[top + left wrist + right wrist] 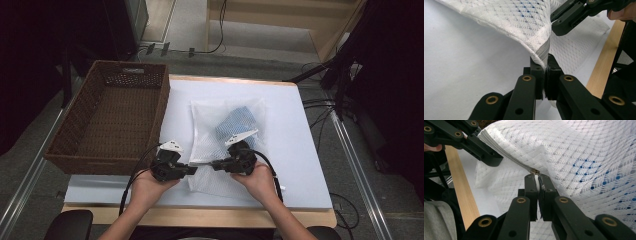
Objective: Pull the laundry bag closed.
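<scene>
Both grippers are gripping a mesh bag (pixel 227 132): left gripper (pixel 545 71) clamping the zipper (pixel 542 52) end, right gripper (pixel 537 181) pinching its pull (pixel 535 171); tugging unevenly risks the pull slipping free.

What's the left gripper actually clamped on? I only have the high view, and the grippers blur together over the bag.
Observer: The left gripper is shut on the grey zipper tape at the edge of the white mesh bag.
Operator: And the right one?
Observer: The right gripper is shut at the zipper slider, with a white tab pinched between its pads.
Operator: Is the zipper open or closed there?
Observer: In the right gripper view the zipper teeth running from the slider toward the left gripper look closed.
Operator: Is the bag lying flat?
Observer: No, in the left gripper view its zipper edge is lifted off the table.
</scene>
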`<action>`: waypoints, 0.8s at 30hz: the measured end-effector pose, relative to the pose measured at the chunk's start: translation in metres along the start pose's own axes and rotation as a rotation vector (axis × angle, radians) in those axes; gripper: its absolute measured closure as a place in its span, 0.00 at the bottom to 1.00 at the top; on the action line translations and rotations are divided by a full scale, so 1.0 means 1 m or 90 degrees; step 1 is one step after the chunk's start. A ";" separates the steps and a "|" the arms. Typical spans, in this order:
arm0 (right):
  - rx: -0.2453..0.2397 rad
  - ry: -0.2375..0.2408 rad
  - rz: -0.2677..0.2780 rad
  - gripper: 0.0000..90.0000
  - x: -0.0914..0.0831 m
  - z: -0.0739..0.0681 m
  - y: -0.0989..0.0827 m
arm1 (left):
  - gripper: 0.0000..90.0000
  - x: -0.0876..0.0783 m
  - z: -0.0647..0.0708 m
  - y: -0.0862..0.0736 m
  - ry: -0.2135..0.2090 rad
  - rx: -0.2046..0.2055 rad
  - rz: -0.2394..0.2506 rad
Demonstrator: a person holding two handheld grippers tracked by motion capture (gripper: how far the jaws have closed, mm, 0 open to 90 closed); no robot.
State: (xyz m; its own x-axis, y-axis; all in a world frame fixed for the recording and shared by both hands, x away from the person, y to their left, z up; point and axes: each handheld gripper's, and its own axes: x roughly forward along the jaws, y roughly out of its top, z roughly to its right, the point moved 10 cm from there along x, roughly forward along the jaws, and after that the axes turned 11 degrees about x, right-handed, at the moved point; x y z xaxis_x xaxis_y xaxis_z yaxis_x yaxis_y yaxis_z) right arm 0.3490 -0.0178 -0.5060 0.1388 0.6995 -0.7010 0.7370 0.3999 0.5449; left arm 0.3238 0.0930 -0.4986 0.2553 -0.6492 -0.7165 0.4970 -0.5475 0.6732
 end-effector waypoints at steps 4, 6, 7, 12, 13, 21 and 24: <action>0.003 0.002 0.001 0.98 0.000 -0.001 -0.001 | 0.98 -0.001 0.000 0.000 0.000 -0.002 0.002; 0.003 0.003 0.002 0.98 -0.001 -0.001 0.000 | 0.98 -0.001 0.000 0.000 -0.001 0.002 0.000; 0.002 0.003 0.002 0.98 -0.002 -0.001 0.000 | 0.98 0.000 0.000 0.000 -0.001 0.002 0.000; 0.002 -0.001 0.004 0.98 -0.004 -0.001 -0.004 | 0.98 0.000 0.001 -0.001 -0.001 0.001 -0.002; 0.002 -0.003 0.004 0.98 -0.004 -0.001 -0.004 | 0.98 0.000 0.001 0.000 -0.001 0.000 0.002; 0.015 -0.023 0.000 0.98 -0.010 0.008 -0.009 | 0.98 -0.003 -0.002 0.000 -0.001 -0.005 0.006; 0.016 -0.031 -0.002 0.98 -0.014 0.016 -0.012 | 0.98 -0.002 -0.002 0.000 -0.001 0.000 0.005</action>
State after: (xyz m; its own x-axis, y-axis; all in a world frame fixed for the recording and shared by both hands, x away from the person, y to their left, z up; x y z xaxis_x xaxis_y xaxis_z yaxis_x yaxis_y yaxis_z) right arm 0.3486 -0.0416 -0.5097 0.1685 0.6685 -0.7244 0.7538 0.3861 0.5317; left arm 0.3246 0.0951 -0.4976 0.2580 -0.6539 -0.7113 0.4957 -0.5423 0.6784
